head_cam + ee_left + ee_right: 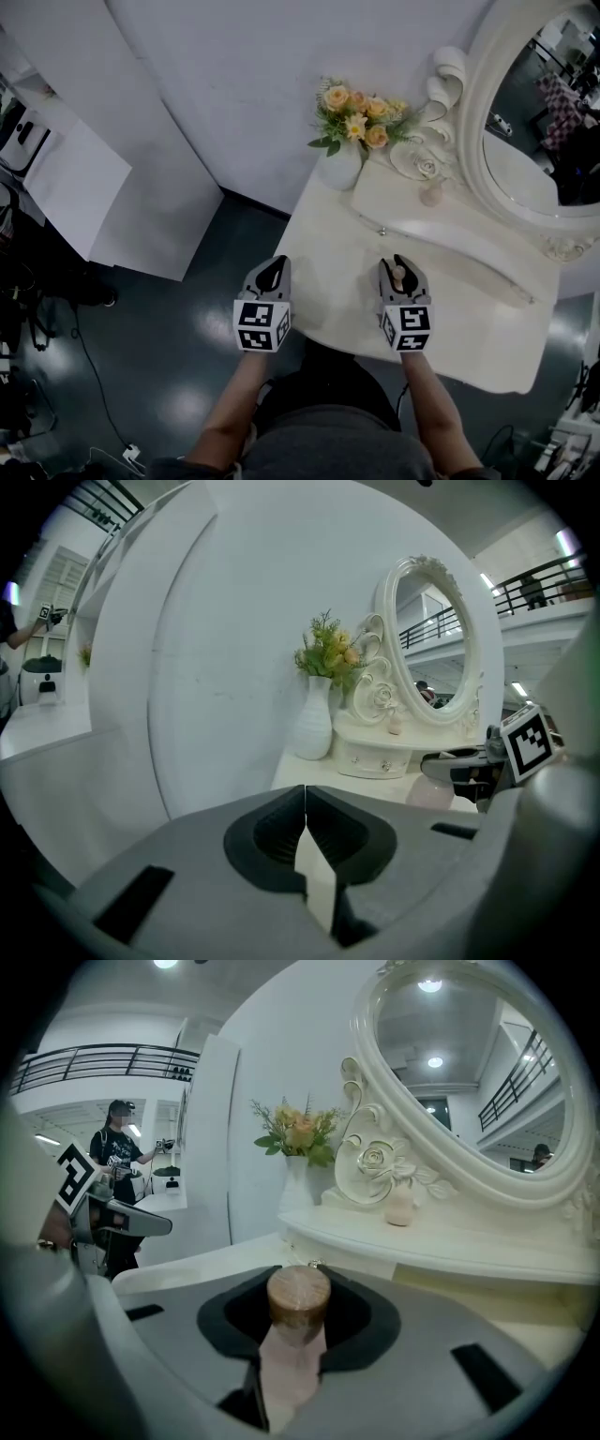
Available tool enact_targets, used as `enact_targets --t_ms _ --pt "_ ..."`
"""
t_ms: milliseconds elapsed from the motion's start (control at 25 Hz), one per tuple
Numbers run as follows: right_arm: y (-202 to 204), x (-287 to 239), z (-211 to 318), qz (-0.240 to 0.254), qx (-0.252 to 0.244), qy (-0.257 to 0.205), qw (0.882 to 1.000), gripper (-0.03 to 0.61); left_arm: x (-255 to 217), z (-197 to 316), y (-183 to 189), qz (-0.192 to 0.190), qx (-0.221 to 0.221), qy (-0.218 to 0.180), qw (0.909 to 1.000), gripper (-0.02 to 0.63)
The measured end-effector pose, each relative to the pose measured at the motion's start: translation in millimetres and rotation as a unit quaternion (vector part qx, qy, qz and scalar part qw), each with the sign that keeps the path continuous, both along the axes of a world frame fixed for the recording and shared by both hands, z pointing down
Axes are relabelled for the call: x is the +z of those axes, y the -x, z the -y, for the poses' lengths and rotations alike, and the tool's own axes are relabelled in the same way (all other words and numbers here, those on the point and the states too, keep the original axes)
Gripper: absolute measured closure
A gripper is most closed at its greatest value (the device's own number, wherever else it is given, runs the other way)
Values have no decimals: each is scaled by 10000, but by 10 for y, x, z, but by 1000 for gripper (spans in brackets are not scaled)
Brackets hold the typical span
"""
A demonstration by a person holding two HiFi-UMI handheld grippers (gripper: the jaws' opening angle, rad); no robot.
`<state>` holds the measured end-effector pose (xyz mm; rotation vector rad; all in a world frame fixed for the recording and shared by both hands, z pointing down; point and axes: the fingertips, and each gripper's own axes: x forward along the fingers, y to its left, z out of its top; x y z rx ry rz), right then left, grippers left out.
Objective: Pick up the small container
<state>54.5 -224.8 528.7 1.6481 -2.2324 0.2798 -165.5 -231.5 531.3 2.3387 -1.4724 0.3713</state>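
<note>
At the desk's (323, 253) front edge, the small container (296, 1335) sits betw. the right gripper (400, 266) fingers, which are closed on its pink body just under the wooden cap. Looks light, rigid & smooth, prob. slippery. Best to hold the body, not the cap, which might pull off. Left gripper (306, 829) fingers are pressed together w/ nothing in them.
</note>
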Motion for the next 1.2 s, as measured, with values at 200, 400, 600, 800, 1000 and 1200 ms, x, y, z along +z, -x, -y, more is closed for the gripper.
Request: enact_targets --t_ms 200,400,600,800,1000,1200 --pt "90 -196 -35 178 26 -211 9996 460 -95 5 -50 15 108 -94 9999 606" --pt "132 -540 -35 335 -10 -529 9980 460 -146 5 -146 8 210 -168 9996 606" --pt "81 -879 -82 441 -9 -875 9952 460 -230 -11 -261 3 307 -274 9992 606" --pt "-22 -1149 -161 503 33 -1154 9920 460 -330 -19 -365 21 368 -392 9986 606" --pt "-152 -1354 -267 620 81 -1345 9889 460 -397 -53 -457 45 397 -462 9981 607" --pt "-307 -1510 -355 679 174 -1522 9859 460 -453 -66 -592 67 483 -544 9973 606"
